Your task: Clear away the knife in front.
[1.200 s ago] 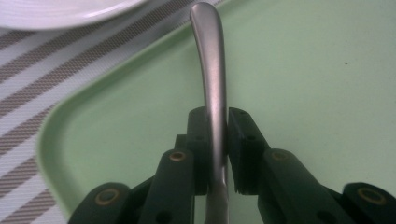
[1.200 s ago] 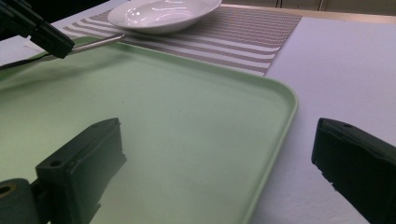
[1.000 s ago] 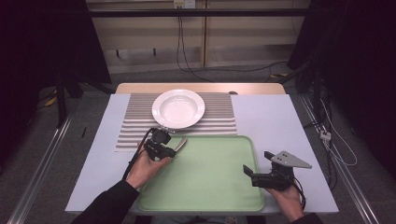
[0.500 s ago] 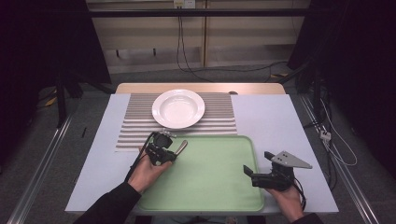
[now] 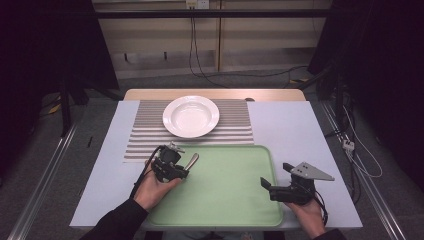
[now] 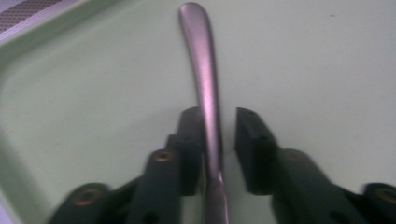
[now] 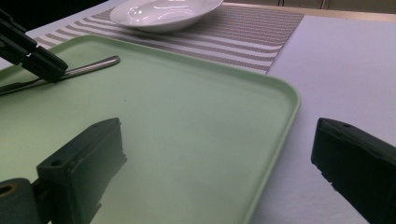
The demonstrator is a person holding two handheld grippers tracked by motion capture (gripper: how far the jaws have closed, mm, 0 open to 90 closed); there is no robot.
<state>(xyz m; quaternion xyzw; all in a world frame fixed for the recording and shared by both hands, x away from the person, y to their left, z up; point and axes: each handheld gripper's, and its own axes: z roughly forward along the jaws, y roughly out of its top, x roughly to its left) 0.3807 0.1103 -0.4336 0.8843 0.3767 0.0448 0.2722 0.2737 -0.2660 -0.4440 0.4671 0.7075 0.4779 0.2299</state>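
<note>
A metal utensil handle (image 5: 192, 160) lies at the near-left corner of the green tray (image 5: 225, 200). My left gripper (image 5: 182, 167) straddles it, low over the tray. In the left gripper view the handle (image 6: 205, 84) runs forward between the jaws; it touches the left pad, and a narrow gap separates it from the right pad, so the left gripper (image 6: 218, 126) is open a little. The utensil's working end is hidden under the gripper. My right gripper (image 5: 263, 182) stands wide open at the tray's right edge, with nothing between its jaws (image 7: 217, 149).
A white deep plate (image 5: 191, 116) sits on a striped placemat (image 5: 145, 135) beyond the tray. The pale tabletop (image 5: 295, 130) borders the tray on the right. In the right gripper view the left gripper (image 7: 44, 65) and the handle (image 7: 91, 64) appear at far left.
My left gripper has moved a little nearer and lower, bringing the utensil down onto the tray's corner. The right gripper has stayed put.
</note>
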